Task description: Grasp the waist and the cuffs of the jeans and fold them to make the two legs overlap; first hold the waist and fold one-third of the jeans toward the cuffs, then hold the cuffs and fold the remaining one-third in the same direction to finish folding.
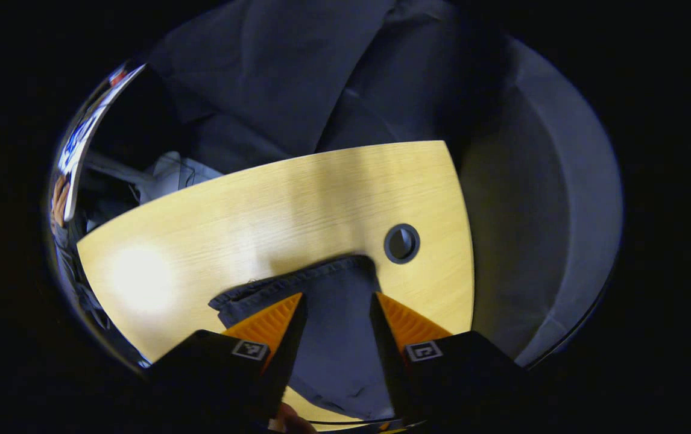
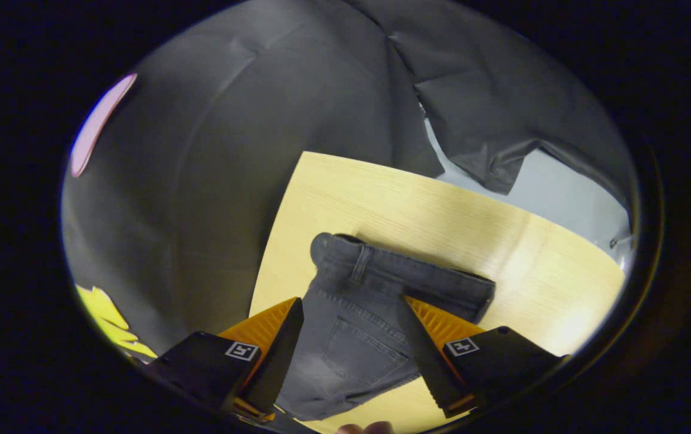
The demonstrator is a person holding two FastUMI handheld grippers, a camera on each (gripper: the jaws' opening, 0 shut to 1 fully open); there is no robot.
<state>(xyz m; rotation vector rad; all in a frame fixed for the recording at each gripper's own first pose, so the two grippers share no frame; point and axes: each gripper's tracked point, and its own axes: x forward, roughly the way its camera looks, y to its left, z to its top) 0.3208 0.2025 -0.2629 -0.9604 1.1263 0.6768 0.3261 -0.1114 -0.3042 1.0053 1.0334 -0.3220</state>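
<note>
Dark grey jeans lie flat on a light wooden table (image 1: pixel 273 205). In the left gripper view the cuff end (image 1: pixel 297 282) reaches toward the table's middle, and the leg fabric (image 1: pixel 336 349) runs back between the fingers. My left gripper (image 1: pixel 337 296) hovers open over that leg, just short of the hem. In the right gripper view the waistband (image 2: pixel 394 268) with a belt loop and a back pocket (image 2: pixel 360 346) faces me. My right gripper (image 2: pixel 350 301) stands open above the seat of the jeans, its fingers either side of the pocket.
A round dark cable hole (image 1: pixel 401 243) sits in the table just right of the cuffs. The table's edge (image 2: pixel 273 241) runs close to the waistband's left end. Black cloth hangs behind the table, with grey floor (image 1: pixel 538 229) beyond its side.
</note>
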